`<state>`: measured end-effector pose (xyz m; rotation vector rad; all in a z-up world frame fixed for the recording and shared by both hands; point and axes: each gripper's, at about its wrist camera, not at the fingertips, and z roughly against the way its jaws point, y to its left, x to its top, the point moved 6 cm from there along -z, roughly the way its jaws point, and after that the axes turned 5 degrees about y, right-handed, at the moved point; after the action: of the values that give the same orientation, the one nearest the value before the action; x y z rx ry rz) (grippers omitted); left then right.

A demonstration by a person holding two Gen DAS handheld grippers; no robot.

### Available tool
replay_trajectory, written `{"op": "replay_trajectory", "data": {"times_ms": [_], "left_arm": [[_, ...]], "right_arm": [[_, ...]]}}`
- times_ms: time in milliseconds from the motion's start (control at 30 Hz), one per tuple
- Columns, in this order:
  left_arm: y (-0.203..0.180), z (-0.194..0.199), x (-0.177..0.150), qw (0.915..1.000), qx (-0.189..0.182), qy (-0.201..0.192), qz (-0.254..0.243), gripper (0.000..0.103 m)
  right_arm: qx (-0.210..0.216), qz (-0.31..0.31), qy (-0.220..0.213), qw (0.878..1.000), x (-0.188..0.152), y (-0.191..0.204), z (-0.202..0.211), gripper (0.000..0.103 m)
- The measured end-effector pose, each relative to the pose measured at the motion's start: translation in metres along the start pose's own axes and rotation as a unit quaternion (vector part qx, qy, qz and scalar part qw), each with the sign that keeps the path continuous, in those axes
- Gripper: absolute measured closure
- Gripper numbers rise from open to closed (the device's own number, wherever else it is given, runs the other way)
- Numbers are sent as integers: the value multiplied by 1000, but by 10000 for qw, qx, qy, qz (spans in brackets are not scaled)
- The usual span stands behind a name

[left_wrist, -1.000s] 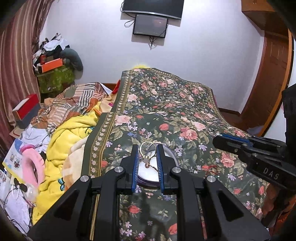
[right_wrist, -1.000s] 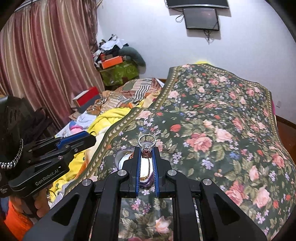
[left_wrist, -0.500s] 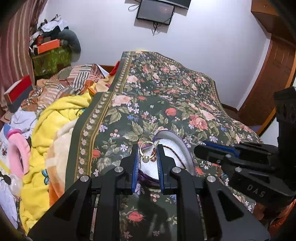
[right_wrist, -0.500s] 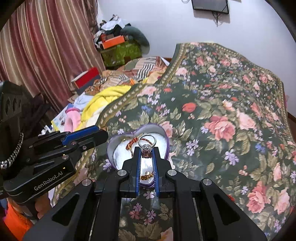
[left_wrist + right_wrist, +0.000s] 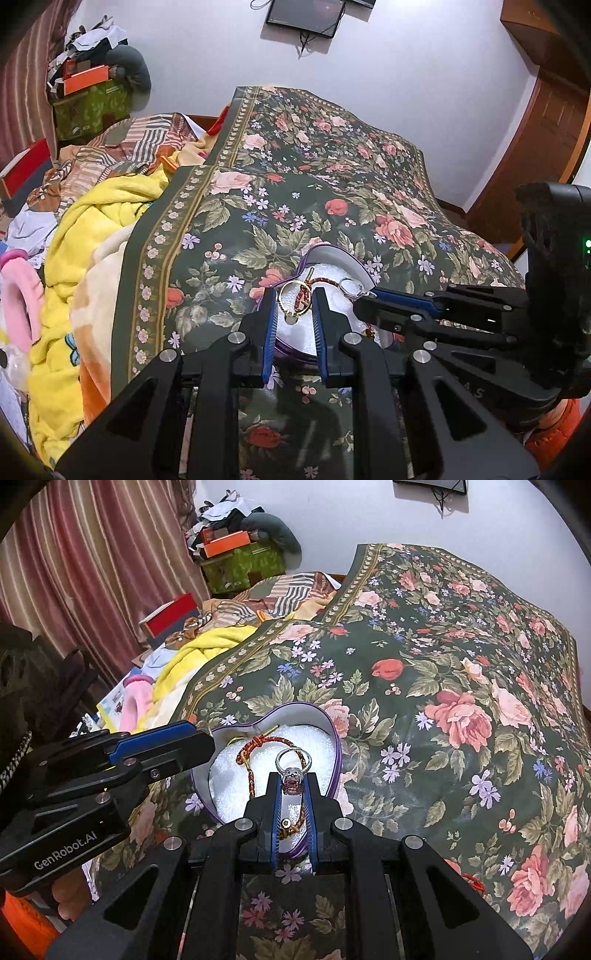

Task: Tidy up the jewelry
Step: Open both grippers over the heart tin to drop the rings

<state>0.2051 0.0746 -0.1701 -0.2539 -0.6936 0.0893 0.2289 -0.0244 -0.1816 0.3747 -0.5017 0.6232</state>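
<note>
A purple heart-shaped box (image 5: 334,738) with white lining sits on the floral bedspread; it also shows in the left wrist view (image 5: 354,264). A red-gold braided cord (image 5: 273,744) lies inside it. My left gripper (image 5: 294,295) is shut on a gold ring with a small chain (image 5: 291,299) and holds it over the box's left side. My right gripper (image 5: 293,777) is shut on a silver ring with a pink stone (image 5: 291,771), over the middle of the box. The silver ring (image 5: 349,286) shows at the right gripper's tip in the left wrist view.
The dark green floral bedspread (image 5: 461,672) covers the bed. A yellow blanket (image 5: 85,236) and striped bedding are heaped at the left. Boxes and clothes are piled by the curtain (image 5: 92,561). A small red item (image 5: 472,880) lies on the spread at the right.
Both grippers have moved forward and down over the heart box, each still holding its ring. The box now lies directly under the fingertips.
</note>
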Motion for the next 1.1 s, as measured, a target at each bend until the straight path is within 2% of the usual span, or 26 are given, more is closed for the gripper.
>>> {"op": "replay_trajectory", "data": {"times_ms": [133,467,767,1100], "left_arm": [[-1,0,0,10000,-62,33,23,86],[-9,15,5,9999,60,-68,-72,86],[-28,45,13,9989,188,-297,-318,86],[-75,67,8,9967,94,-427,-679,82]], "right_arm": [[-6,100,-32,9999,0,3,2,92],[6,100,-94,9999,-1,3,18,92],[-237,-172,-548,9981,0,-17,72,88],[-633,-563,-832,9929,-27,-57,127,88]]}}
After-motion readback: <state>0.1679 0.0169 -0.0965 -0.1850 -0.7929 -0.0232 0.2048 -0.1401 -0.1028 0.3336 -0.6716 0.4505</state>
